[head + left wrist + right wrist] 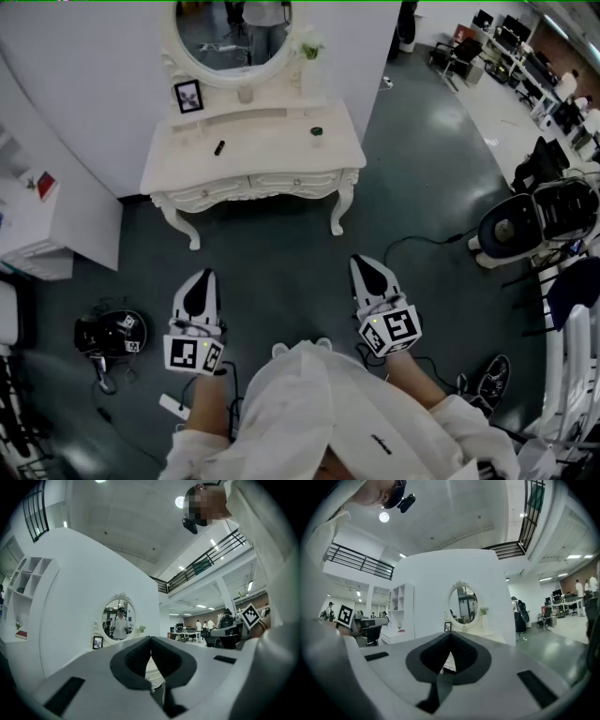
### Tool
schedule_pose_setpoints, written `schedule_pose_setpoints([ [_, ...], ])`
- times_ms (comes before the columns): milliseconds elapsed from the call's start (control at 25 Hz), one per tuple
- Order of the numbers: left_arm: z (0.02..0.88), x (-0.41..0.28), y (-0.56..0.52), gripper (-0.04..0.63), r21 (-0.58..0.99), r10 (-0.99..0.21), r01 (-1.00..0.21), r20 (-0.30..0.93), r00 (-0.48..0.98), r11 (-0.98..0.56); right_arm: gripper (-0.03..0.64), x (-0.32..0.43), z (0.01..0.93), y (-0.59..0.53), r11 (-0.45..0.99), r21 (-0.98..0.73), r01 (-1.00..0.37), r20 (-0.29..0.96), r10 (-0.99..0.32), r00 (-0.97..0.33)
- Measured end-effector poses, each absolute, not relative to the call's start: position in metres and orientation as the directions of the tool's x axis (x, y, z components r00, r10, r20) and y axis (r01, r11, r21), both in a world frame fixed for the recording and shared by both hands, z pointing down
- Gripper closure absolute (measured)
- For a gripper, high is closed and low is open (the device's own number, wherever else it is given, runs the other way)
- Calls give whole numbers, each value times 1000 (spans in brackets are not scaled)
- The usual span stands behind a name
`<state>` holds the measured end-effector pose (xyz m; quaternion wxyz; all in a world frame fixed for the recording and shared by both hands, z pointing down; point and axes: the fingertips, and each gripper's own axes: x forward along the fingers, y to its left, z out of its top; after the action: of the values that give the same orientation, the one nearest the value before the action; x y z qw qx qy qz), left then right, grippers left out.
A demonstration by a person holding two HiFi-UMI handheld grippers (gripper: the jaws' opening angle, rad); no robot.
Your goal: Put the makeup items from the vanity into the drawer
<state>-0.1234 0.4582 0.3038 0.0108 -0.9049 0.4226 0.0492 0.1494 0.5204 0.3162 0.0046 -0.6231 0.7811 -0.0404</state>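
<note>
- The left gripper [201, 277] has its jaws pressed together with nothing between them. The left gripper view shows the dark pads meeting along one line.
- The right gripper [365, 262] is the same, jaws together and empty.
- Both grippers are held about level over the dark floor. They point toward the white vanity [272, 155], which stands well ahead of both sets of jaws.
- A small dark stick [218, 147], probably a lipstick or similar, lies on the counter ahead of the left jaws and slightly to their right.
- A small dark round pot [317, 131] sits on the counter ahead of the right jaws and a little to their left. It is well apart from the stick.
- Handling is a judgement, as both items are too small to read in detail:
  - Both look light, rigid and smooth-sided, so they could slip.
  - The stick may roll if nudged, so pinching across its middle, square to its length, seems safest.
  - The pot is best taken across its width, low on its wall and not by the lid.
- The drawer [281, 181] in the vanity's front looks closed, so it likely has to be pulled open first. I cannot make out its handle.
- No item has been reached yet.
- The mirror [234, 37] and picture frame [187, 95] at the back are breakable and worth avoiding.
</note>
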Motion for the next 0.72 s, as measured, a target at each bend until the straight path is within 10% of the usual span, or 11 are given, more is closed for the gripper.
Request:
schedule_pose_setpoints([
  [640, 302, -131, 453, 563, 51, -770, -770, -103, 629, -636, 599, 131, 318, 512, 262, -43, -964, 64, -962, -265],
  [720, 304, -132, 452, 487, 65, -763, -761, -104, 638, -645, 599, 127, 319, 510, 261, -41, -964, 68, -962, -263],
])
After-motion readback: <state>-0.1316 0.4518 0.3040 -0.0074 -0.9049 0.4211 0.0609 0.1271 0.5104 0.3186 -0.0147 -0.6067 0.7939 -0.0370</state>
